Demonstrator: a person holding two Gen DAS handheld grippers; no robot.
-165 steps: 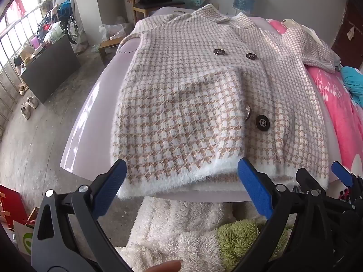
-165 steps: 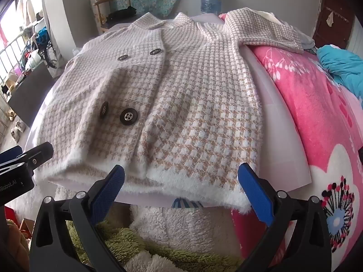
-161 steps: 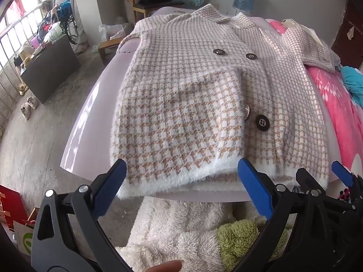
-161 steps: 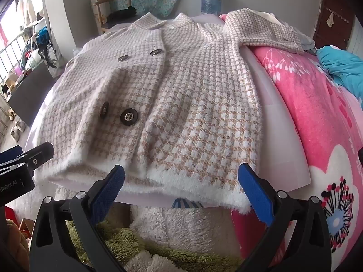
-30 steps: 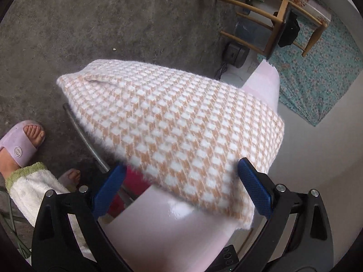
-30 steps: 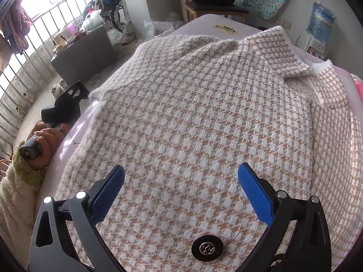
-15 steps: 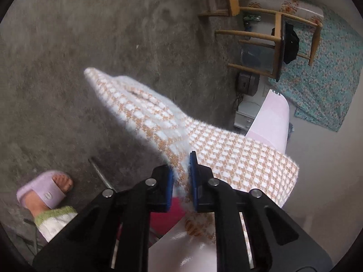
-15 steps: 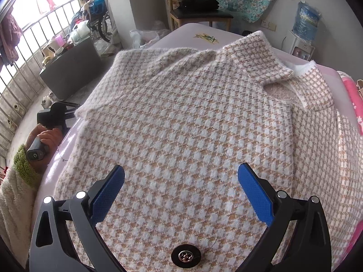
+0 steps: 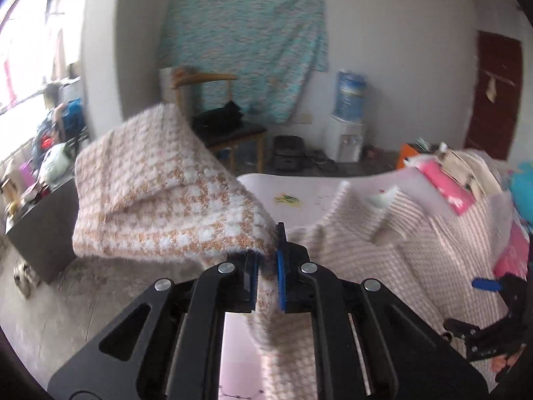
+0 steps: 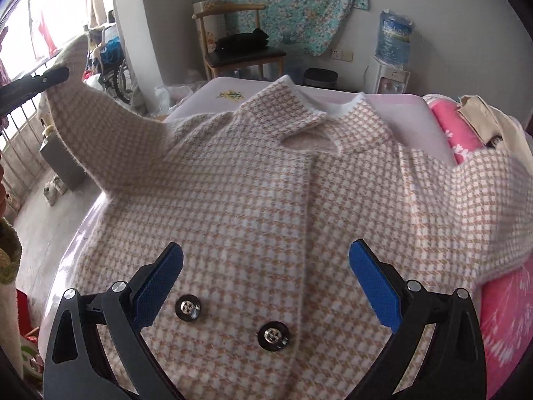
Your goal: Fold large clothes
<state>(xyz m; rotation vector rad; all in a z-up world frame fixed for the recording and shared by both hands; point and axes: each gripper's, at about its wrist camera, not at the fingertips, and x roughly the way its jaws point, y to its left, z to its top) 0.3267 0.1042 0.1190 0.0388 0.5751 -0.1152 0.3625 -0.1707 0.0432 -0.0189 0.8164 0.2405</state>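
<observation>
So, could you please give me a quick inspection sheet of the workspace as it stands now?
Surface: pale pink board, partly bare beyond the collar.
Job's things: houndstooth coat lying front up, buttoned; its sleeve lifted off the board.
Clutter: pink floral bedding and folded clothes at the right.
Grippers: left gripper shut on the sleeve; right gripper open above the buttons.
Cables: nothing seen.
Surroundings: wooden chair, water dispenser, teal wall cloth.

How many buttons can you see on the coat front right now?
2. Both show in the right wrist view between the open right gripper: one button nearer its left finger, the other button lower, toward the middle. More may sit below the frame.
</observation>
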